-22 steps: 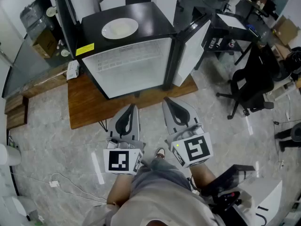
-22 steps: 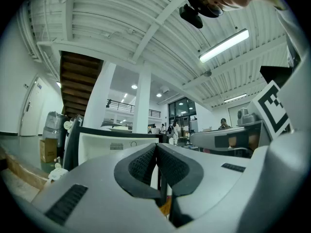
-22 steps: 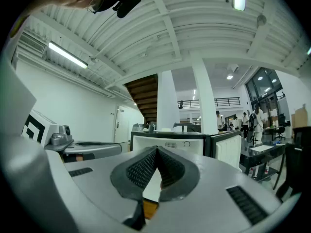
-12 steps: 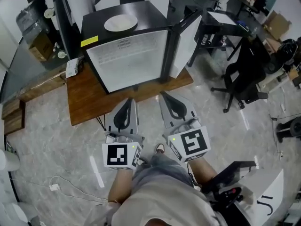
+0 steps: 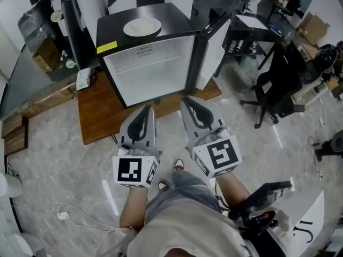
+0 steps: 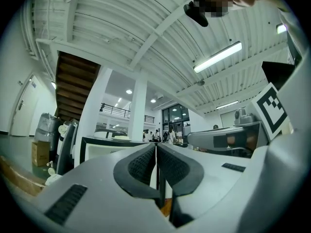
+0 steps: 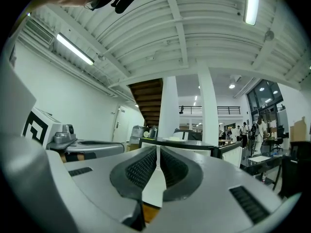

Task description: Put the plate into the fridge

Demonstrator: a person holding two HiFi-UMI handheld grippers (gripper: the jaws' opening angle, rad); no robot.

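Floor [image 5: 53,159] below; left hand-held gripper [image 5: 148,108], right hand-held gripper [image 5: 185,100] face fridge [image 5: 153,68].

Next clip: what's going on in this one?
A person stands facing a small black fridge whose door hangs open to the right. The white plate sits on top of the fridge, untouched. The left claw and right claw are both shut and empty, held side by side short of the fridge opening. Putting the plate inside has not yet begun.
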